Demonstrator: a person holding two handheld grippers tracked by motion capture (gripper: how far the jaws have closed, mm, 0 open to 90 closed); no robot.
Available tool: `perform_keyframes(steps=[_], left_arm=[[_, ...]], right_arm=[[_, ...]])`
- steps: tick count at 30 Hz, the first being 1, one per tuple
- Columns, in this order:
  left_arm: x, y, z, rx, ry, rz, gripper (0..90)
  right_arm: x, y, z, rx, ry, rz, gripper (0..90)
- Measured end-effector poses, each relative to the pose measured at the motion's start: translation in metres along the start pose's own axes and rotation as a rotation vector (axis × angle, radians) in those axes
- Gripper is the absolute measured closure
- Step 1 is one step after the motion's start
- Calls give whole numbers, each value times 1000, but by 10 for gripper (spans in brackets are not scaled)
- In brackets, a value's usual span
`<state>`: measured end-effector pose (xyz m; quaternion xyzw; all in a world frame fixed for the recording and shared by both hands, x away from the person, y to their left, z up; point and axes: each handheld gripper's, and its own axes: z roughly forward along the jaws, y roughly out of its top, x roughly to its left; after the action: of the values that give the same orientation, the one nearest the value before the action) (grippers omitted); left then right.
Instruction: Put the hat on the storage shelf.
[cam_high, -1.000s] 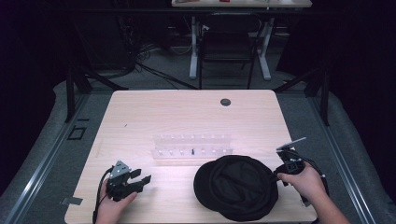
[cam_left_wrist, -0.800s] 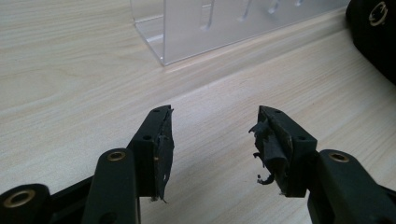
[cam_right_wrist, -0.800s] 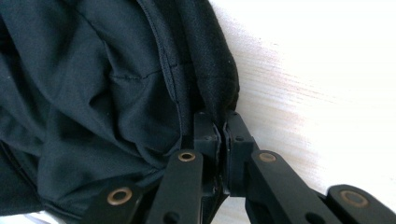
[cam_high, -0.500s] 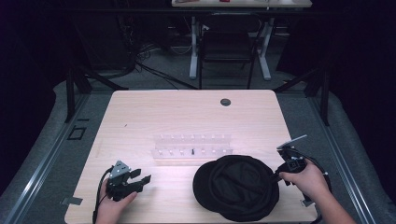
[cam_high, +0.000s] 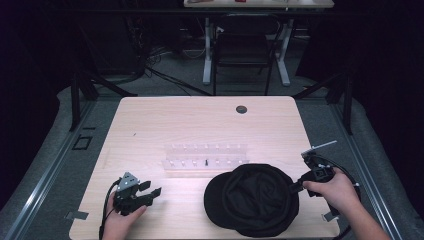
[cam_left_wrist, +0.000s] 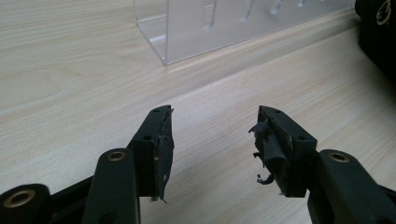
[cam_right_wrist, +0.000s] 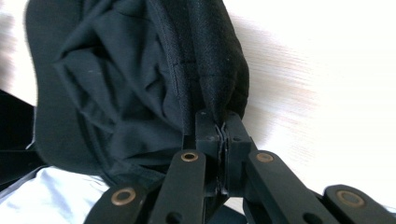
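The black cap (cam_high: 252, 200) has slid slightly left across the tabletop (cam_high: 200, 125) since a moment ago, dragged by the right tongs (cam_high: 296, 187), which are pressed together on its right rim; I'd guess the cap is being repositioned or about to be lifted. It lies at the near right, just in front of the clear rack (cam_high: 206, 159). The left tongs (cam_high: 152, 191) rest near left, spread and empty. Open room lies left and far; the near edge is close.
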<state>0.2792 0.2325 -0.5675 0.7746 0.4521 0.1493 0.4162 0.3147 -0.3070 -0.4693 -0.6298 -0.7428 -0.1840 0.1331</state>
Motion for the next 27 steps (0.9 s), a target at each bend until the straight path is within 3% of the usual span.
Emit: perform_keyframes(steps=[2,4,7,11,12,16,19,20,21,25,26,27], left_arm=[[0,0,0,0,0,0,467],[0,0,0,-1,1,-1,468],[0,0,0,-2,2,-3,467],[0,0,0,-3,1,-4,468],[0,0,0,-5,2,-4,467],[0,0,0,-7,2,-4,467],[0,0,0,-7,2,-4,467],[0,0,0,-6,1,-4,467],[0,0,0,-4,2,-4,467],[0,0,-1,-4,0,-5,467],[0,0,-1,-2,1,-3,467],[0,0,-1,-2,1,-3,467]], right_arm=[[3,-1,0,-21,3,9,879],[8,-1,-7,1,16,-23,879],[13,-2,-9,-23,28,-5,879],[20,-1,-16,-39,72,3,879],[21,0,-21,-27,98,-15,879],[28,0,-25,-46,118,-1,880],[34,1,-30,-33,145,-38,880],[42,1,-31,-56,161,-21,880],[43,2,-33,-47,176,-39,880],[51,2,-37,-59,225,-43,880],[56,2,-38,-74,263,-30,881],[56,2,-38,-74,263,-30,881]])
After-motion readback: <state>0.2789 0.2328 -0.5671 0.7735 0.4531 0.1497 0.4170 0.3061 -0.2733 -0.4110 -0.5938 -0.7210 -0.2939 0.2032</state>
